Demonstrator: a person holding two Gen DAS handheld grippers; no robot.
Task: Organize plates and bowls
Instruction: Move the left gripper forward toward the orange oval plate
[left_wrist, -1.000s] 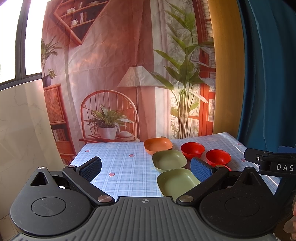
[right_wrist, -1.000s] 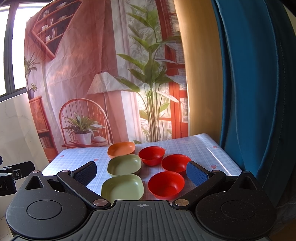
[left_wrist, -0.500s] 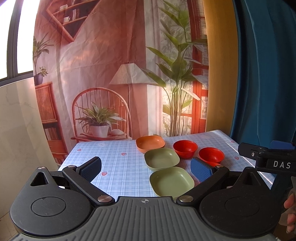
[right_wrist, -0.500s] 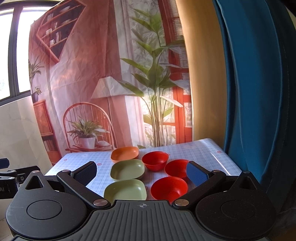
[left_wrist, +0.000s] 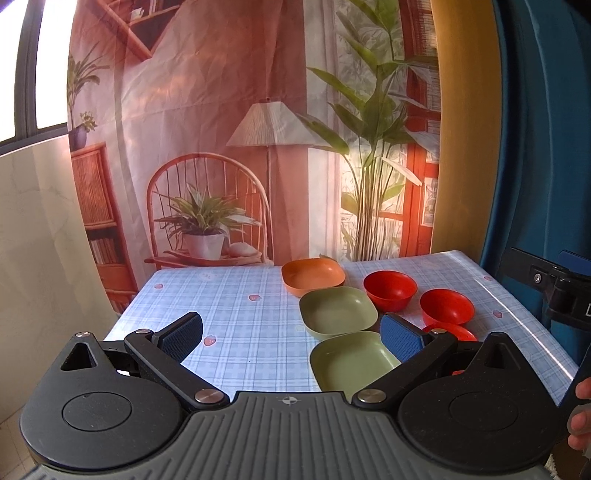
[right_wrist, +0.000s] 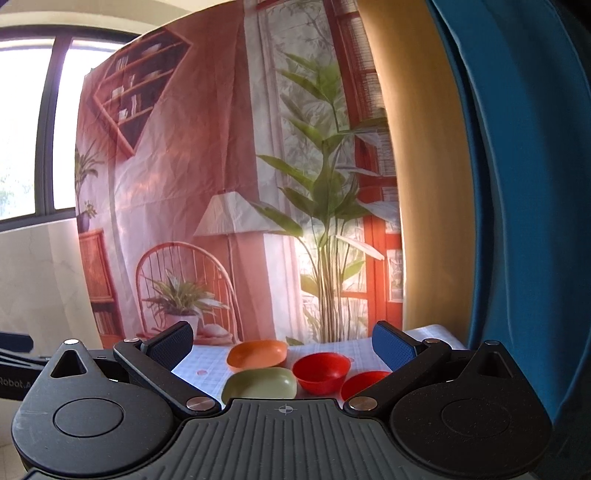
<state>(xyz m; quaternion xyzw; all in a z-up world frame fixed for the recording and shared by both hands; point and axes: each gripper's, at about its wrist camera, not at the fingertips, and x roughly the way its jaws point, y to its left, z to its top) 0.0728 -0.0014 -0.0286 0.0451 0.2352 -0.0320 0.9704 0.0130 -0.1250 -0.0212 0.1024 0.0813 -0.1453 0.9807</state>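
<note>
On the checked table (left_wrist: 236, 317) stand an orange plate (left_wrist: 313, 276), two green plates, far (left_wrist: 338, 312) and near (left_wrist: 352, 360), and three red bowls: far (left_wrist: 389, 290), middle (left_wrist: 447, 306), and nearest (left_wrist: 448, 331), mostly hidden behind a finger. My left gripper (left_wrist: 291, 334) hovers open and empty before the table's front edge, its right finger over the near green plate. My right gripper (right_wrist: 282, 345) is open and empty, held higher; below it I see the orange plate (right_wrist: 256, 354), a green plate (right_wrist: 258, 384) and two red bowls (right_wrist: 321, 371).
A printed backdrop (left_wrist: 258, 129) hangs behind the table, and a blue curtain (left_wrist: 546, 129) hangs at the right. The other gripper's body (left_wrist: 554, 291) and a person's fingers (left_wrist: 580, 413) show at the right edge of the left wrist view. The table's left half carries no dishes.
The right gripper has risen and tilted up, so the dishes sank to the bottom of its view and the near ones are hidden. The left gripper shifted slightly; dishes have not moved.
</note>
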